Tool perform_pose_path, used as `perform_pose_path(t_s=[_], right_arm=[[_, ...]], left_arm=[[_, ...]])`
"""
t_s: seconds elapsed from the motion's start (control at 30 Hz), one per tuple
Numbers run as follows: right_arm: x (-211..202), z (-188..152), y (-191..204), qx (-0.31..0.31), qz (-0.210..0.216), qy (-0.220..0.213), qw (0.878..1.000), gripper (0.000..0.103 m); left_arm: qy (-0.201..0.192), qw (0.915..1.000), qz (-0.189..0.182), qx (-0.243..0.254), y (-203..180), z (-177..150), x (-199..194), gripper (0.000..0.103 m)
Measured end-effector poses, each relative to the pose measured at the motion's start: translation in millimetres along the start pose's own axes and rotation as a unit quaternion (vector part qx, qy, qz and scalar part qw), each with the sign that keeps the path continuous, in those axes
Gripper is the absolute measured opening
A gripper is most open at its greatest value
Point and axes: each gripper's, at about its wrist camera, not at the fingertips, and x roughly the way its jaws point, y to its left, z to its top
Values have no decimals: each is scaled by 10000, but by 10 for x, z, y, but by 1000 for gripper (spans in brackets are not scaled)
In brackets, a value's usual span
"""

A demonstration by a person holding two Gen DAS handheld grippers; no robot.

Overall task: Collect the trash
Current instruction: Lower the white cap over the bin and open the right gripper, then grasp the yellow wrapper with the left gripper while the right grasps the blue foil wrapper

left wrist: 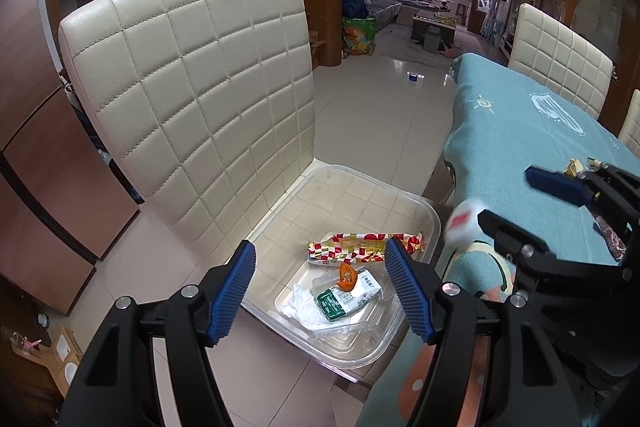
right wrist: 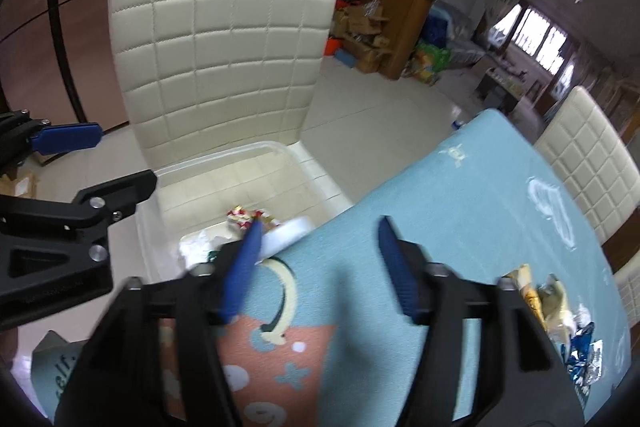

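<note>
Both sets of fingers (left wrist: 320,287) (right wrist: 316,267) apart, gripping nothing. Blurry white scrap (left wrist: 462,223) mid-air over clear bin (left wrist: 434,223) on cream chair (left wrist: 192,87); more wrappers (right wrist: 560,315) on teal-clothed surface (left wrist: 520,131). Tiled living room behind.

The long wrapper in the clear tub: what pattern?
Red-and-white checks with gold, clearest in the left wrist view.

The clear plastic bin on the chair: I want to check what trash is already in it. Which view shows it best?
The left wrist view: the bin lies open from above, showing a red-checked wrapper, crumpled tissue and a green packet. The right wrist view shows only its far wall and part of the contents, blurred, behind a jaw.
</note>
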Motion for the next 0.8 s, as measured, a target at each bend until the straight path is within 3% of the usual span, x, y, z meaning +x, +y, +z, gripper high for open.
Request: perform_pose_path(t_s=[0.43,0.8], right_arm=[[-220,-116,-207,345,-2,-24,9994,64],[-747,-539,-727,950,-340,-188,9947,64]], left_arm=[[-47,10000,-6,71,-103,-13,-186,66],[-227,9980,-289,508,-625,-30,-567,67]])
